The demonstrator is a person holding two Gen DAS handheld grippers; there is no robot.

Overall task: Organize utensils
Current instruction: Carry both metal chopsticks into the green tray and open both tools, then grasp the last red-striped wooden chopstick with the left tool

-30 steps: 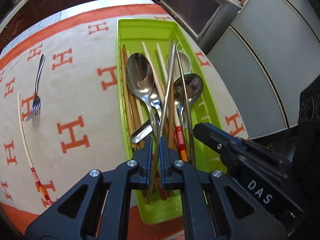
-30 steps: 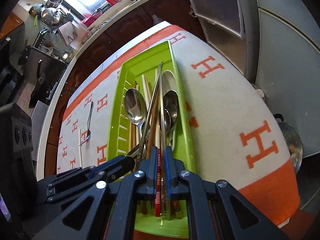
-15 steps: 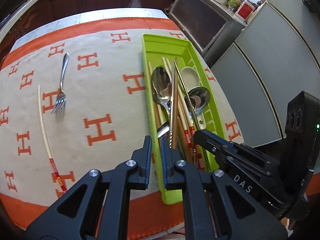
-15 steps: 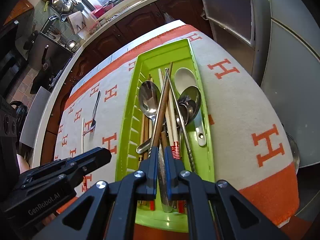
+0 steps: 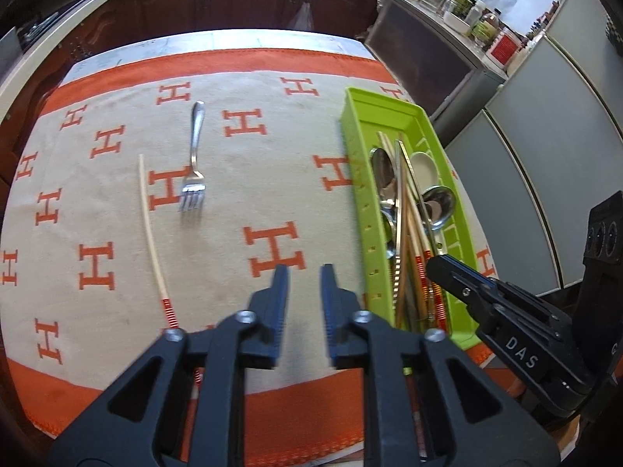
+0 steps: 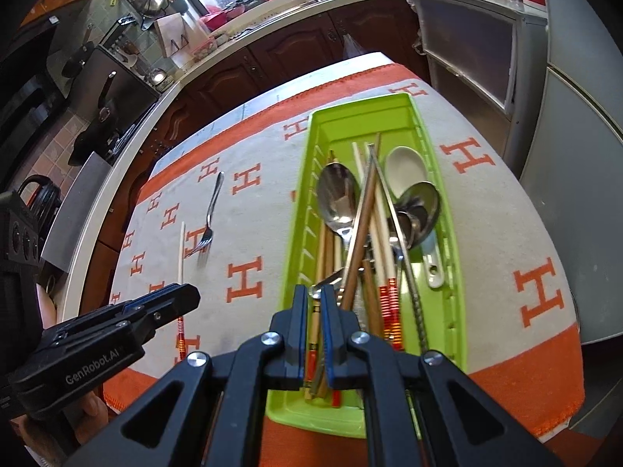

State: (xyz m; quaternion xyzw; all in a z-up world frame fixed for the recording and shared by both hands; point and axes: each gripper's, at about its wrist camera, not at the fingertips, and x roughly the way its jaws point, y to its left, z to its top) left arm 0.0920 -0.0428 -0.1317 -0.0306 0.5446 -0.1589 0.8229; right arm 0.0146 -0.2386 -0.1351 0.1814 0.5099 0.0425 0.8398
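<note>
left gripper (image 5: 304, 272) over the orange-and-cream cloth (image 5: 241, 202) near the worktop's near edge, jaws parted with a clear gap, nothing between them. just left of the green tray (image 5: 352, 163), apart from it. seen from the right wrist as a dark body at lower left (image 6: 163, 303), above the striped end of the lone chopstick.

right gripper (image 6: 313, 299) above the near end of the green tray (image 6: 303, 194), jaws drawn close with only a narrow slit; chopstick ends visible through the slit below, cannot tell whether anything is pinched.

green tray lying lengthwise along the right side of the worktop, long axis running near edge to far edge. inside: large steel spoon (image 6: 338, 198) on the left, white ceramic spoon (image 6: 405, 163) toward the far right, smaller steel spoons (image 6: 422, 202) nested just nearer, brown wooden chopsticks (image 6: 360, 233) crossing diagonally, pale chopsticks with red-striped ends (image 6: 389, 303), a twisted metal chopstick (image 6: 416, 311) at the right.

outside the tray, on the cloth toward the left side: fork (image 5: 194, 163), tines toward the near edge, handle toward the far edge. just left of it, a single pale chopstick (image 5: 150, 225) with red-striped end toward the near edge, not touching the fork.
</note>
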